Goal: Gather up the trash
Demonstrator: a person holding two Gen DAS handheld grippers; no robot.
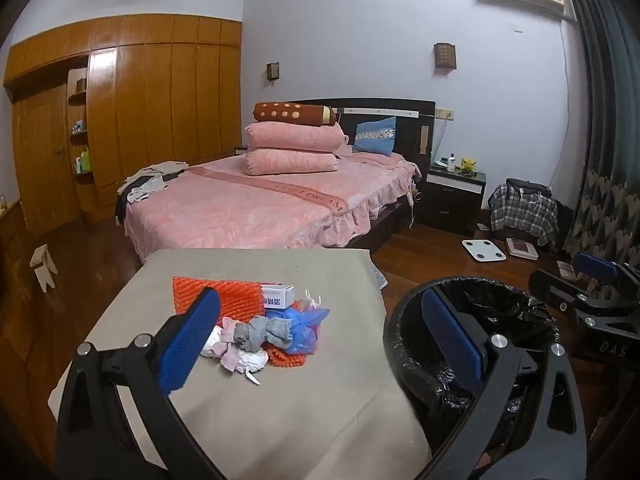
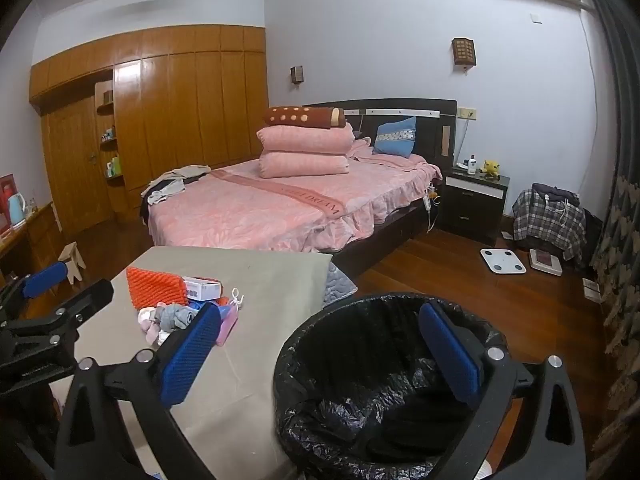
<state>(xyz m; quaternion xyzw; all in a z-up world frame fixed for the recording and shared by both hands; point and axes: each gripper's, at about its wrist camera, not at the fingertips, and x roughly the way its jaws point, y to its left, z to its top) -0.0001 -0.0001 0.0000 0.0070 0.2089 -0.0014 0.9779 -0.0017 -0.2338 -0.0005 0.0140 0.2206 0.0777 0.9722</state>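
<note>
My left gripper (image 1: pixel 320 344) and right gripper (image 2: pixel 320 348): both spread, empty. Crumpled multicoloured trash heap (image 1: pixel 264 328): near on grey-clothed table (image 1: pixel 280 400). Black-lined round bin (image 2: pixel 360 380): right.

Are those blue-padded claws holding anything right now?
No. The left gripper and right gripper are both open and empty; the trash pile lies untouched on the table.

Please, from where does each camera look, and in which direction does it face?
Left wrist: on the left tongs, facing the trash pile on the grey table; right tongs at the right edge.
Right wrist: on the right tongs, over the black-lined bin; left tongs at the left edge.
Shared: pile, table, bin, pink bed.
</note>
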